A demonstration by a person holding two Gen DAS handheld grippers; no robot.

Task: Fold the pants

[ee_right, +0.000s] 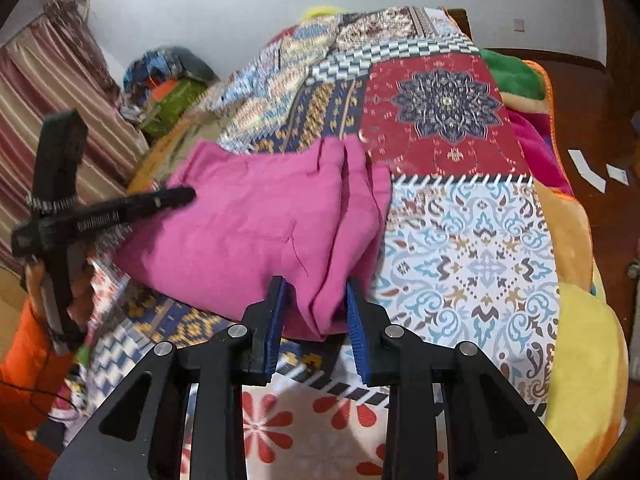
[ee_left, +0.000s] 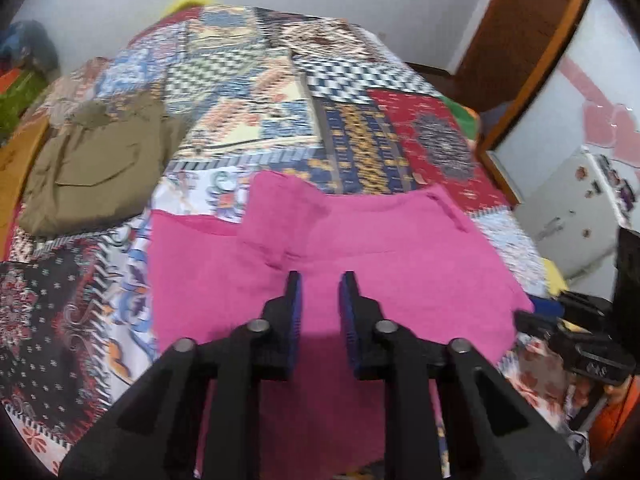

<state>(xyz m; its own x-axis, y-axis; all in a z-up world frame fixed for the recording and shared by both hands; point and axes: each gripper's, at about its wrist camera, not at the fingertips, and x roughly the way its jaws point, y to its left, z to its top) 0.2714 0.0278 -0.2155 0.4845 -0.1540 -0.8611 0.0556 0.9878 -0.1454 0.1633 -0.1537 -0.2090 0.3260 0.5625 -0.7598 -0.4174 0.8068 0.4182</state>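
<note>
Across the middle of both views, pink pants (ee_left: 320, 256) lie folded on a bed covered by a patchwork quilt (ee_left: 256, 92). Seen from the left wrist, the left tool (ee_left: 320, 284) hangs over the pants near their lower edge, its blue-padded fingers (ee_left: 295, 312) apart with pink cloth showing in the gap, nothing clamped. At the lower right of that frame the right tool (ee_left: 576, 344) appears as a dark blurred shape beside the pants' corner. From the right wrist, the right tool (ee_right: 316, 292) has its fingers spread on either side of a bunched fold at the pants' (ee_right: 256, 224) lower edge (whether the pads touch the cloth is unclear). The left tool (ee_right: 188, 196) reaches in from the left of that frame, over the pants. Olive-brown folded pants (ee_left: 96, 168) rest at the left of the left-wrist frame, well apart from the pink ones.
</note>
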